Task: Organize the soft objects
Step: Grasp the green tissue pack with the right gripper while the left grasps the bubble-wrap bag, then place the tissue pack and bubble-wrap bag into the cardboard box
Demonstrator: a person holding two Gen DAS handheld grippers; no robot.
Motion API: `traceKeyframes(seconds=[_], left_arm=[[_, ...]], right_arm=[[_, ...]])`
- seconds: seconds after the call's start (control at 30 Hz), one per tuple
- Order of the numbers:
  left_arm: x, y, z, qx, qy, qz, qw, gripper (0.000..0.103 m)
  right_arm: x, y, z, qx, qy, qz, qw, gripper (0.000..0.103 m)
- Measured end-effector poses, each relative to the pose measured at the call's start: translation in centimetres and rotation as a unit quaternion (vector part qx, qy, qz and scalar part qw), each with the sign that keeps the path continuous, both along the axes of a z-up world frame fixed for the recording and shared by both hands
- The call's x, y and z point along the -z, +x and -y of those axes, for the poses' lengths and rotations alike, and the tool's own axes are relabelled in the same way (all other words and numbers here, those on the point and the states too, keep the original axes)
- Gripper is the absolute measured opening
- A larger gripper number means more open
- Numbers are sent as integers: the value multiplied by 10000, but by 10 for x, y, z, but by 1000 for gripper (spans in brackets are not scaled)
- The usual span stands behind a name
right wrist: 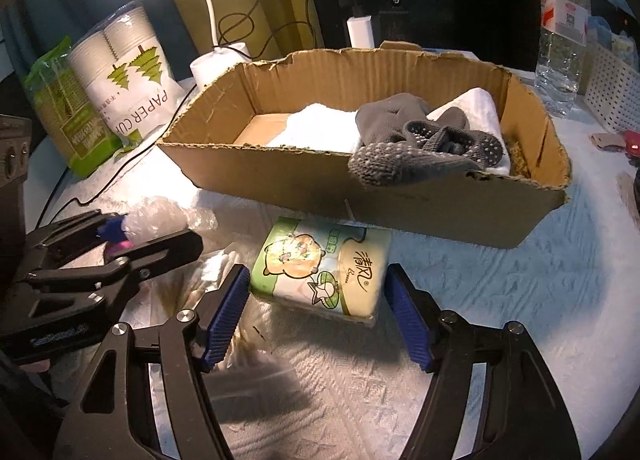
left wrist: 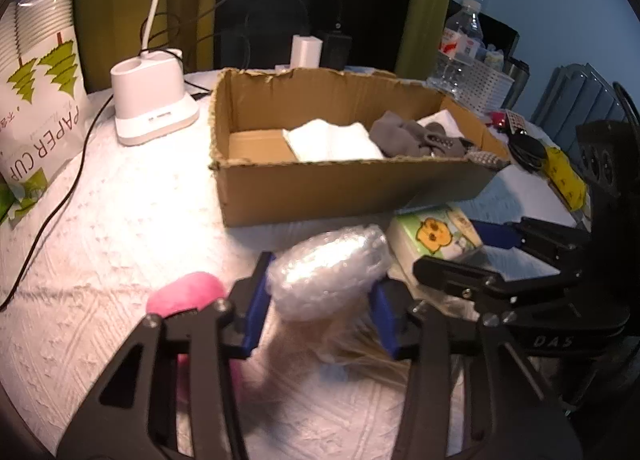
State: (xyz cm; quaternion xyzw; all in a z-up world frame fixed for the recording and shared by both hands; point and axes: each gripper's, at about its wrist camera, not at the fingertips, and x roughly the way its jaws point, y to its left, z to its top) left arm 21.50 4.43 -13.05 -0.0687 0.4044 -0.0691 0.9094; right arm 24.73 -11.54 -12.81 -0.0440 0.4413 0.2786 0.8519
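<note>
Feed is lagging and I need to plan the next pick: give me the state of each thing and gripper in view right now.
left gripper: open, fingers either side of the bubble wrap
bubble wrap: crumpled, on the table
right gripper: open, straddling the tissue pack
tissue pack: flat on the table, outside the box
cardboard box: open-topped
grey socks: in the box, one draped over the front wall
white cloth: in the box
pink soft object: on the table

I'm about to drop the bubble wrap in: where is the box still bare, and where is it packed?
Bare floor shows at the cardboard box's left end, bordered by its left wall and the white cloth. The right end is crowded: gray socks piled on cloth, one draped over the front wall.
</note>
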Motion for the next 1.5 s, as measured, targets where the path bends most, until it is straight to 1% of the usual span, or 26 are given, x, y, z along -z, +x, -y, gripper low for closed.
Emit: traceKeyframes(seconds=[0.13,0.5,0.8,1.23,1.5], left_arm=[[-8,-5,3,29,15,124,9999,43],[-32,-19,10,49,27,376,9993,43],[-53,-26,16,52,5,602,9982,43],[-81,-17,21,23,56,913,9958,43],[-93,-4,19,-39,141,1086,9940,43]], right_arm=[[-7,-4,7,67,31,71,9999,72],[-28,-15,18,95,149,275,9995,72],[-51,-21,30,141,268,484,9984,72],[-76,-11,47,218,337,742,9964,72],[-82,3,51,253,367,810,9957,72]])
